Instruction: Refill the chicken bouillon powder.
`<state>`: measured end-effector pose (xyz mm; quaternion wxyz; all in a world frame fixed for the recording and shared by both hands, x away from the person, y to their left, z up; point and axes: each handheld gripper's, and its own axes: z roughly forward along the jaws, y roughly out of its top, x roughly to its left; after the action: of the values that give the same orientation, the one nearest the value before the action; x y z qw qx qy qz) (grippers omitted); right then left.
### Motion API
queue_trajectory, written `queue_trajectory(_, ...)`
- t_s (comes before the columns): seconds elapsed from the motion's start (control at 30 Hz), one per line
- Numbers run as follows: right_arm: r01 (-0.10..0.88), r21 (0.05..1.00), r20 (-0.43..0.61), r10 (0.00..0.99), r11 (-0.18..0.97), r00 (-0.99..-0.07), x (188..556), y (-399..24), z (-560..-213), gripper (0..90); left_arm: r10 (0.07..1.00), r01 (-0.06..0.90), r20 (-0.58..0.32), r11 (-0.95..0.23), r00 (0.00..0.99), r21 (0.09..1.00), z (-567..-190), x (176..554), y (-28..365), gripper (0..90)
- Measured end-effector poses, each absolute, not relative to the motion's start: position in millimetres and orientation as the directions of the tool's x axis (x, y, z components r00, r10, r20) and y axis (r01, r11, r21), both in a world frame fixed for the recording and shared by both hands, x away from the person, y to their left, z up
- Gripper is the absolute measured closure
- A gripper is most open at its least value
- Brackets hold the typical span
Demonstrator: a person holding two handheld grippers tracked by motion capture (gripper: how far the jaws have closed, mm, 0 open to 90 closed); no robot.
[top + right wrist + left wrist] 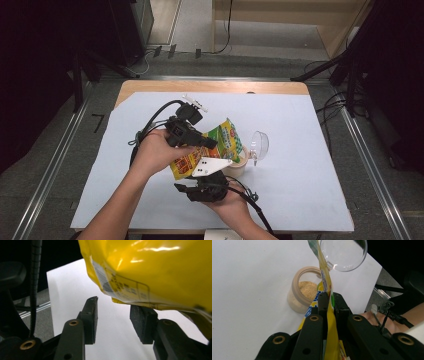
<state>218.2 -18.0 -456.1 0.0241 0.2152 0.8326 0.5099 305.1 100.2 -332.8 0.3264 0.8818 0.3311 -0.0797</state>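
I am clamping my left gripper (pixel 328 302) on the packet (pixel 212 145) — holding it tilted over the open jar (pixel 303 288), right of the table's (pixel 310 200) middle, lid (pixel 343 253) just beyond. My right gripper (pixel 117 320) is hanging just under the packet's near end — jaws apart, gripping nothing.

White-covered table (pixel 300 200) with an open jar of tan powder (pixel 303 290) and a small white strip (pixel 194 101)

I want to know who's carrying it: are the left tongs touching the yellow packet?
Touching. In the left gripper view the left tongs are clamped shut on the yellow packet, both jaws pressed against its thin edge.
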Motion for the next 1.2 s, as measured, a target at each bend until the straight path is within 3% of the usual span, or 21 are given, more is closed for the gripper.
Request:
queue_trajectory(0.8,0.311,0.840,0.106,0.428,0.444,-0.897,222,-30,-463,58.7,0.507,0.632,-0.379,-0.581,0.774,0.513,-348,303,125,85.9)
queue_trajectory(1.2,0.335,0.827,0.123,0.436,0.452,-0.891,229,-33,-471,59.3,0.499,0.627,-0.381,-0.589,0.778,0.510,-357,305,124,84.8)
